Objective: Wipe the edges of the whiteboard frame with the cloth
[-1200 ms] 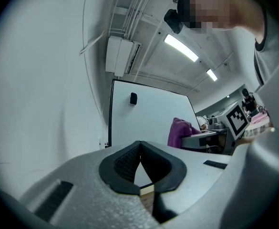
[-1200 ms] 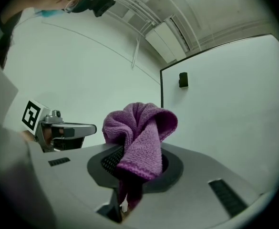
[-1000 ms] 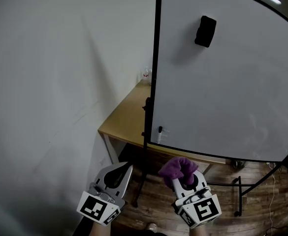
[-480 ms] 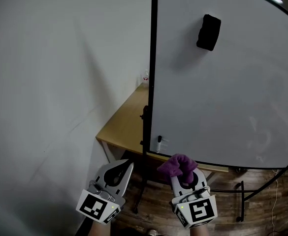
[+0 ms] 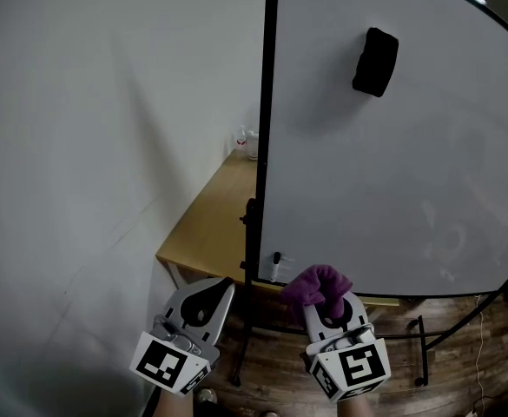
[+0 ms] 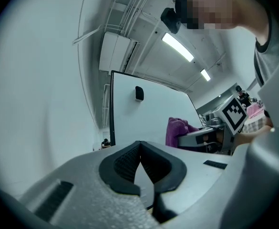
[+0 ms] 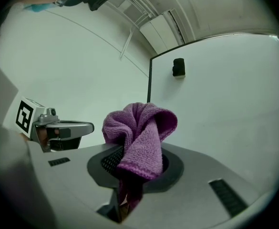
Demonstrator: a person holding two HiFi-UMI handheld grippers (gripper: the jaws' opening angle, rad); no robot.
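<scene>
The right claw (image 5: 325, 299) was pinching a bunched purple cloth (image 5: 316, 283), a soft, looped fabric that puffed up above the dark ribbed pads (image 7: 111, 160). The left claw (image 5: 219, 294) beside it was pressed together with nothing between its tips. Both hovered low, near the bottom left corner of the whiteboard (image 5: 392, 172). The board's thin black frame (image 5: 263, 129) ran straight up the left edge and curved along the bottom. One black eraser (image 5: 375, 62) clung high on the smooth white surface. Behind the board stood a pale wooden worktop (image 5: 206, 228), pushed against the plain grey wall (image 5: 97, 146), with something small and white at its far end. Black metal stand legs (image 5: 422, 354) rested on the plank floor (image 5: 466, 354).
</scene>
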